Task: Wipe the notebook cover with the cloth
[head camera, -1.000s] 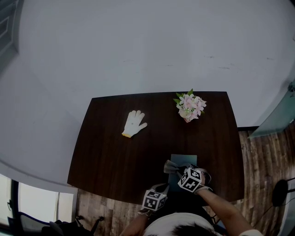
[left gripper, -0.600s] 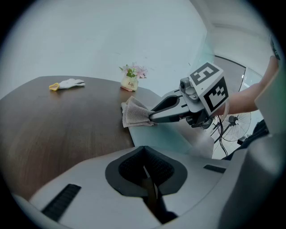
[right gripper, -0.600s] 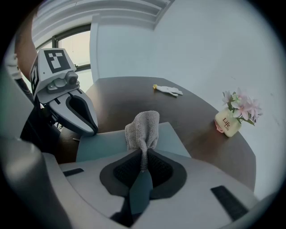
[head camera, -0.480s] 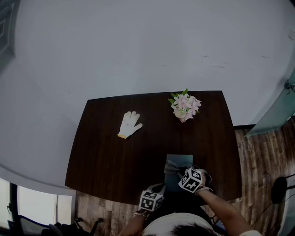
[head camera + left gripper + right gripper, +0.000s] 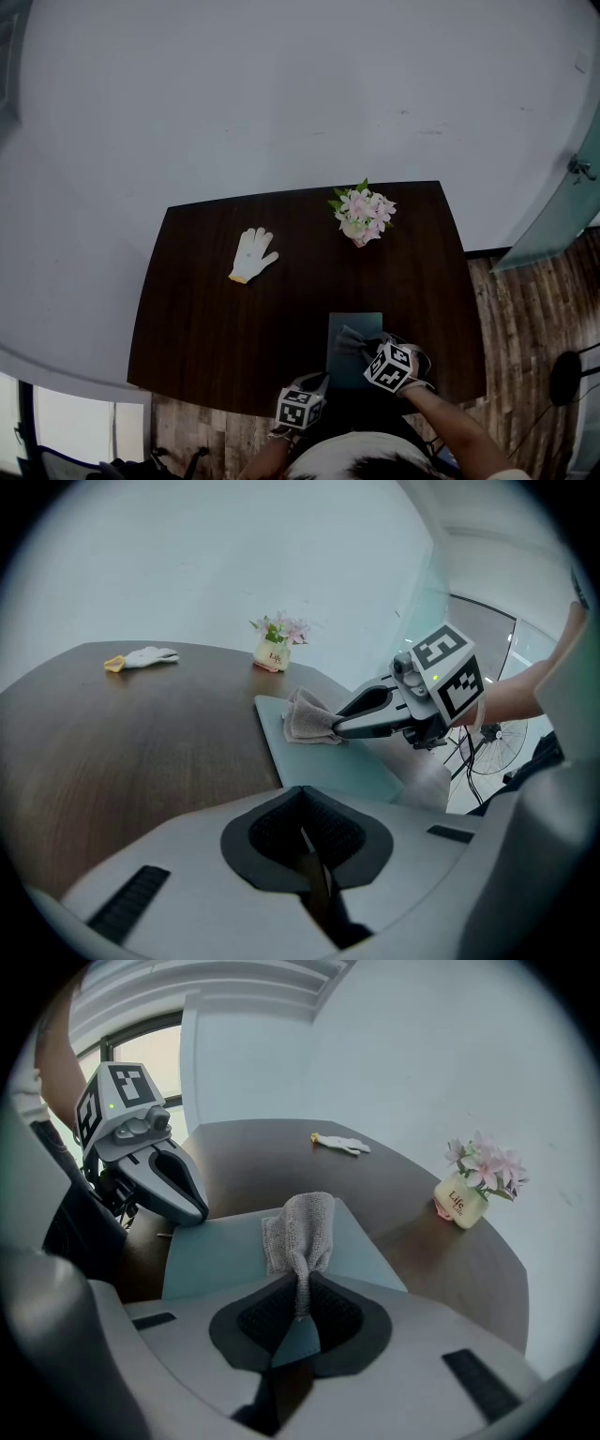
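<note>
A teal notebook lies flat near the table's front edge. A grey cloth rests on its cover, pinched in my right gripper, which is shut on it. In the right gripper view the cloth rises from the closed jaws of my right gripper over the notebook. My left gripper hovers at the front table edge, left of the notebook, shut with nothing in it. From the left gripper view, my left gripper faces the notebook and the cloth.
A white work glove lies at the back left of the dark wooden table. A small vase of pink flowers stands at the back, right of centre. Wooden floor lies beyond the table's right edge.
The head view has swung, so the table sits further left. The cloth in my right gripper has slid rightward over the cover, away from the notebook's left edge. The left gripper keeps its place.
</note>
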